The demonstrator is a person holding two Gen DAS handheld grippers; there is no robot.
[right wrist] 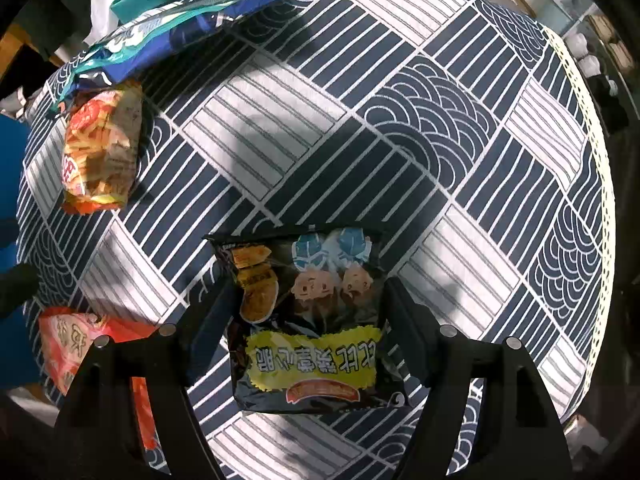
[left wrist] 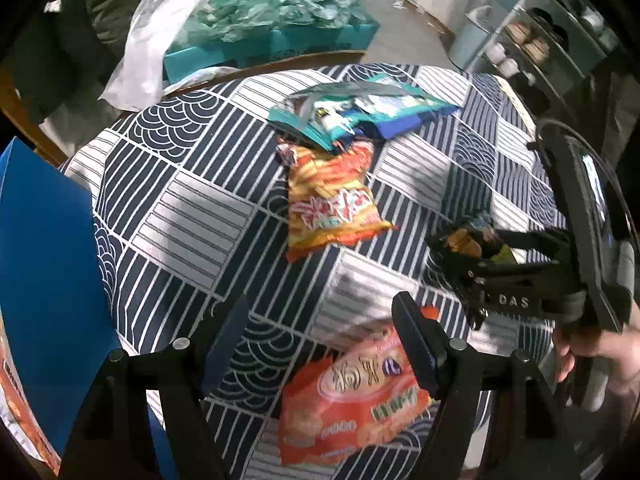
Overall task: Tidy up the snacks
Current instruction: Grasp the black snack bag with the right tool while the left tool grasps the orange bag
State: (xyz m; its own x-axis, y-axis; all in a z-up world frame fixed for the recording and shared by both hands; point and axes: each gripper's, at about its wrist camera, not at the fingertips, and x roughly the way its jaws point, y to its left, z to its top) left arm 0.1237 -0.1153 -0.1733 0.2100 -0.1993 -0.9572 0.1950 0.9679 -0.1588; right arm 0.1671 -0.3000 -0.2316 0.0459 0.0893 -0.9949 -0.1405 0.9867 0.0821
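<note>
Several snack bags lie on a round table with a navy-and-white patterned cloth (left wrist: 192, 208). My left gripper (left wrist: 320, 340) is open above the cloth; an orange-red bag (left wrist: 352, 404) lies just beyond its right finger. My right gripper (right wrist: 304, 320) is open, its fingers on either side of a black snack bag (right wrist: 308, 320) lying flat on the cloth (right wrist: 400, 120); in the left wrist view the gripper (left wrist: 472, 256) is over that bag (left wrist: 468, 240). An orange fries bag (left wrist: 332, 200) and a teal-blue bag (left wrist: 360, 108) lie further back.
A blue box wall (left wrist: 44, 260) stands at the left edge of the table. Teal boxes and white plastic (left wrist: 256, 28) sit behind the table. A shelf with cups (left wrist: 532, 44) is at the back right. The fries bag (right wrist: 104, 144) and teal-blue bag (right wrist: 168, 28) show at far left.
</note>
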